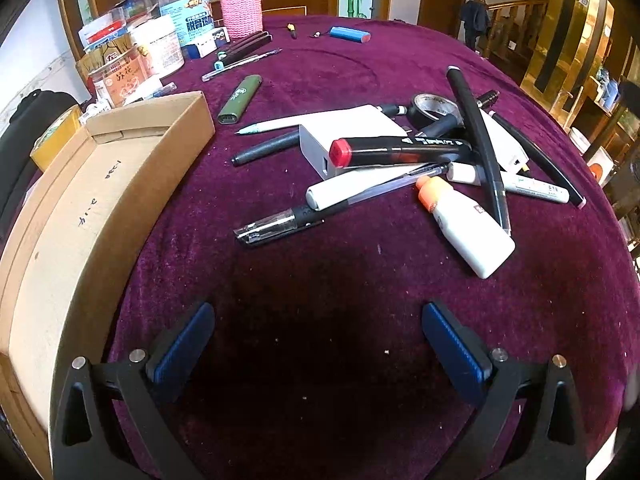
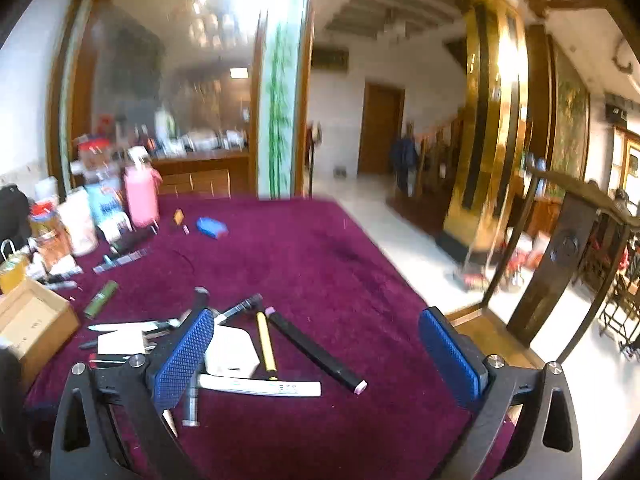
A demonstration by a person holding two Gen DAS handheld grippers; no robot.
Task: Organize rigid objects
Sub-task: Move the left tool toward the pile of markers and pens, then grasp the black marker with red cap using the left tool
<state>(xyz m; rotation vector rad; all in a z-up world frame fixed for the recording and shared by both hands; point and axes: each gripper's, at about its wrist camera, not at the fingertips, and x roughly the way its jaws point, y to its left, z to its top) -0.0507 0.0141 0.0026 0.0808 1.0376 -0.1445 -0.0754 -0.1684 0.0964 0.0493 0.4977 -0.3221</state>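
Observation:
A pile of pens and small items lies on the purple cloth: a black marker with a red cap (image 1: 400, 151), a white charger block (image 1: 348, 136), a white bottle with an orange cap (image 1: 466, 226), a clear black pen (image 1: 280, 224), a roll of black tape (image 1: 434, 110) and a green lighter (image 1: 240, 99). An open cardboard box (image 1: 92, 200) stands to the left. My left gripper (image 1: 318, 344) is open and empty, short of the pile. My right gripper (image 2: 316, 356) is open and empty above the pile's right side, over a white marker (image 2: 260, 388) and a black pen (image 2: 316, 354).
Jars, a pink knitted bottle (image 1: 242, 8) and snack tubs crowd the far left of the table. A blue cylinder (image 1: 350, 34) lies at the far side. A wooden chair (image 2: 560, 280) stands off the table's right edge.

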